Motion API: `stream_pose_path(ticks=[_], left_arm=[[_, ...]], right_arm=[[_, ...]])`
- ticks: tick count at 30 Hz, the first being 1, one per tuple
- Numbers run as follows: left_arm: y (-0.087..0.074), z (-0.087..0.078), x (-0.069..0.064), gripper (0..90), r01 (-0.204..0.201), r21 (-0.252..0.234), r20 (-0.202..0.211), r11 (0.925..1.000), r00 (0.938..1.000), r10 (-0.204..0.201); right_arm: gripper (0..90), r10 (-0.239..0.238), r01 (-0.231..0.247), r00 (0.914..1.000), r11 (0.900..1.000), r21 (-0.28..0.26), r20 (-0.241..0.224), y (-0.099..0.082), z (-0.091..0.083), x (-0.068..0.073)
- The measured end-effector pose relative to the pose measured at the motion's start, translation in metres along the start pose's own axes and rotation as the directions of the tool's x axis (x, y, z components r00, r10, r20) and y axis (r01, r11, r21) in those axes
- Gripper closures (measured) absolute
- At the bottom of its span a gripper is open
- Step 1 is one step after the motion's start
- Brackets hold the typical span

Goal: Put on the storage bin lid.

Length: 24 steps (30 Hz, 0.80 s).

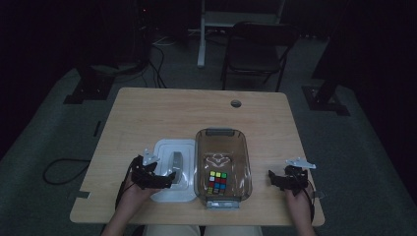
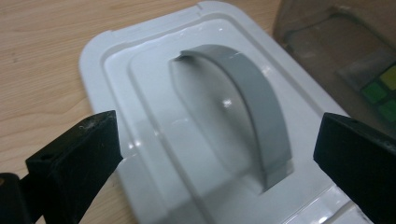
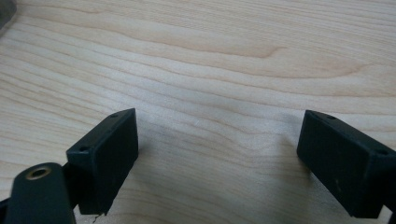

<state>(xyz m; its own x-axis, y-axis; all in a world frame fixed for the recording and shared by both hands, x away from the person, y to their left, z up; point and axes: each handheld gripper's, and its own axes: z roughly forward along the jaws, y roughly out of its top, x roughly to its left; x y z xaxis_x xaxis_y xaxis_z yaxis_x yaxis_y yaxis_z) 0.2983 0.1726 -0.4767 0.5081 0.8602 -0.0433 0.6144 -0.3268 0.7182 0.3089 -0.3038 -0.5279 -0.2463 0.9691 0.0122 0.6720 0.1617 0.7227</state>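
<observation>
**Ana:** Lid first, please: where is it, and what does it look like?

**Ben:** White rectangular plastic lid (image 1: pixel 173 169) with a grey arched handle (image 1: pixel 176 161) across its middle. It lies flat on the light wooden table (image 1: pixel 196 110), just to the left of a clear brownish plastic storage box (image 1: pixel 222 167), their long edges touching or nearly so. The box is uncovered. Inside, toward the near end, sits a multicoloured puzzle cube (image 1: pixel 217 182) with green, yellow, red and blue squares facing up.

**Ana:** And the tools?

**Ben:** The left gripper (image 1: pixel 167 180) hovers over the near left corner of the lid. In the left gripper view its two black jaws stand wide apart with the grey arched handle (image 2: pixel 247 112) between them, farther ahead. They pinch nothing, and I cannot tell whether they touch the lid (image 2: pixel 154 121). The right gripper (image 1: pixel 274 180) is at the table's right side, well apart from the box. In the right gripper view its jaws are spread too, with bare wood grain (image 3: pixel 210 70) between them.

**Ana:** How far along would you judge the work?

**Ben:** Early, I'd say. The cube is already in the box, which looks like a finished part. The lid is off and ungripped, so if closing the box is the aim, grasping the handle, lifting the lid across and seating it are all left. The right gripper looks idle.
</observation>
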Motion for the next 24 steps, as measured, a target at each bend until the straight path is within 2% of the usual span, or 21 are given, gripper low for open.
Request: stream_pose_path(ticks=[6,10,13,14,16,19,22,24], left_arm=[[0.005,0.009,-0.008,1.5,-0.008,0.004,0.025,1.0,0.9997,0.008],[0.006,0.017,-0.013,1.5,-0.003,0.005,0.02,1.0,0.9998,0.003],[0.006,0.021,-0.015,1.5,0.008,0.002,0.031,1.0,0.9995,-0.008],[0.005,0.027,-0.018,1.5,-0.001,0.005,0.019,1.0,0.9998,0.001],[0.005,0.03,-0.019,6.1,0.006,0.002,0.019,1.0,0.9998,-0.006],[0.004,0.036,-0.02,6.2,0.017,0.001,-0.002,0.9999,0.9999,-0.017],[0.004,0.039,-0.02,14.9,0.014,-0.001,-0.009,0.9999,0.9999,-0.014],[0.004,0.041,-0.02,15.6,0.011,0.007,-0.007,0.9999,0.9999,-0.011]], right_arm=[[12.6,-0.002,0.002,1.0,1.0,0.0,-0.001,0.0,0.0,0.0],[12.6,-0.005,0.005,1.0,1.0,-0.001,-0.003,0.0,0.0,0.0],[12.6,-0.008,0.008,0.9999,1.0,-0.001,-0.007,0.0,0.0,0.0],[12.6,-0.01,0.01,0.9999,1.0,-0.001,-0.008,0.0,0.0,0.0],[12.6,-0.011,0.011,0.9999,0.9999,0.0,-0.008,0.0,0.0,0.0],[12.6,-0.011,0.011,0.9999,0.9999,0.0,-0.008,0.0,0.0,0.0],[12.6,-0.01,0.01,0.9999,0.9999,-0.001,-0.008,0.0,0.0,0.0],[12.5,-0.01,0.01,0.9999,0.9999,0.0,-0.008,0.0,0.0,0.0]])
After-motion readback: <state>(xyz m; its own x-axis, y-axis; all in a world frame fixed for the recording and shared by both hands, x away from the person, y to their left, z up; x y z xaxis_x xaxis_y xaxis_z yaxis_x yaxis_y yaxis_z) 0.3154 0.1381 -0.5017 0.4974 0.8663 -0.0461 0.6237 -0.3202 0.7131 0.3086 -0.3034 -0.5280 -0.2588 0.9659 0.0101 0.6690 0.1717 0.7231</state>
